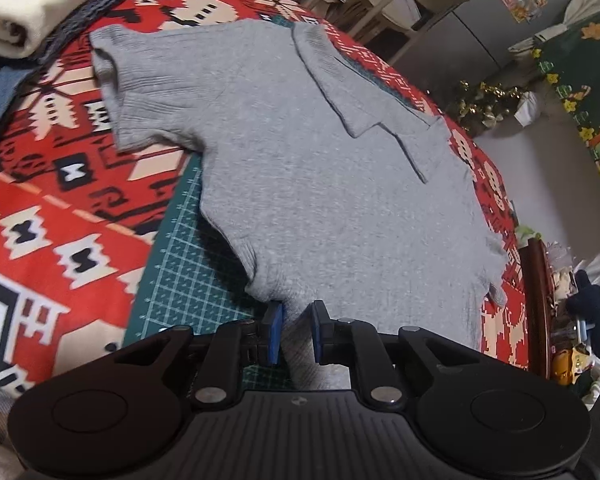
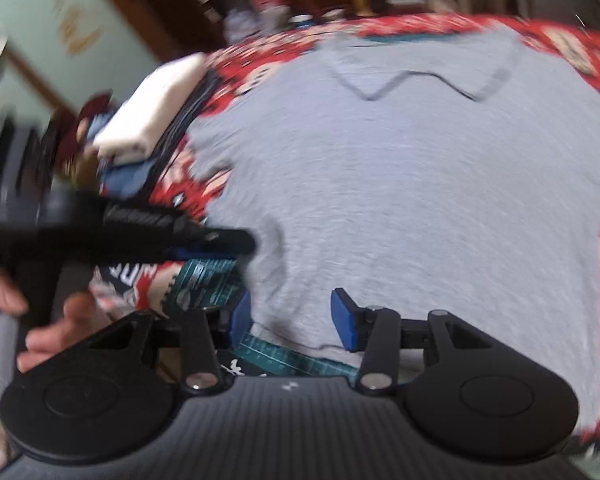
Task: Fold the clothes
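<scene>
Grey polo shirt [image 1: 300, 168] lies flat on the patterned desk [image 1: 60, 208], collar far, hem near: the left gripper [image 1: 296, 334] pinches its near hem corner, while the right gripper [image 2: 292, 320] hovers spread over the hem beside it.
</scene>
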